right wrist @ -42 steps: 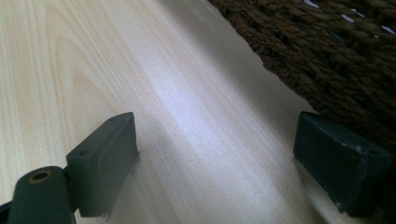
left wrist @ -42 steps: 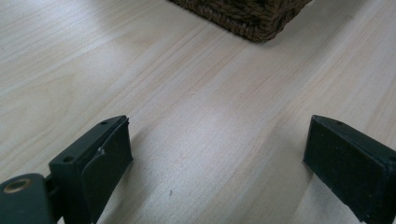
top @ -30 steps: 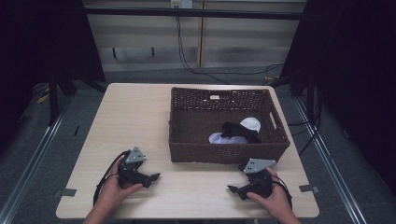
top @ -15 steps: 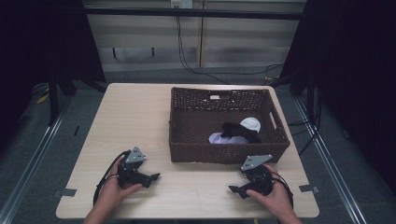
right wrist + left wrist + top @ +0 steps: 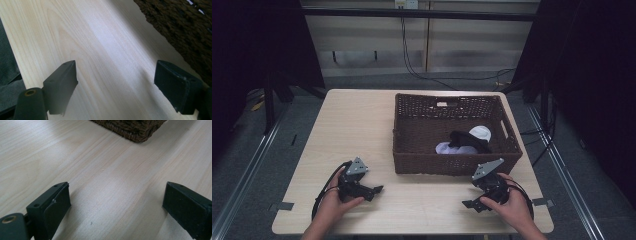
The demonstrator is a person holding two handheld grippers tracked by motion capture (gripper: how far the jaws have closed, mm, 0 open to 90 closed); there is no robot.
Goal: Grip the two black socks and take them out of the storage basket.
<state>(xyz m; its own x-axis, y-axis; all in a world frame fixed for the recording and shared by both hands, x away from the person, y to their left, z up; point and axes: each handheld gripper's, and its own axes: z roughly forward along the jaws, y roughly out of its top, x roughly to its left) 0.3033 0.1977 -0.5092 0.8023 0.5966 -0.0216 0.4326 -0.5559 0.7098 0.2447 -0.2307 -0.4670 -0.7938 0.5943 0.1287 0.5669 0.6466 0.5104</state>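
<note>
The pale wooden table [image 5: 362, 125] is occupying the middle of the high view, running from the centre down to the lower edge, with grey floor showing on either side. A dark woven basket [image 5: 412, 145] is sitting on the table's right half, just right of the frame's centre, its near wall facing the lower edge. Inside it, toward the lower right of its floor, a black cloth [image 5: 467, 141] is lying across a white cloth [image 5: 480, 132], the two touching; a paler piece is peeking out below them at the near wall.

In the lower left of the high view, the left gripper [image 5: 374, 190] is resting low over bare tabletop in the person's left hand [image 5: 334, 205], well apart from the basket. In the left gripper view its jaws are standing wide apart and released, with nothing between them but wood grain, and a corner of the basket is appearing at the upper middle.

In the lower right of the high view, the right gripper [image 5: 469, 204] is sitting in the right hand [image 5: 507, 205], just in front of the basket's near wall. In the right gripper view its jaws are likewise spread and released over bare wood, the basket's weave crossing the upper right corner.
</note>
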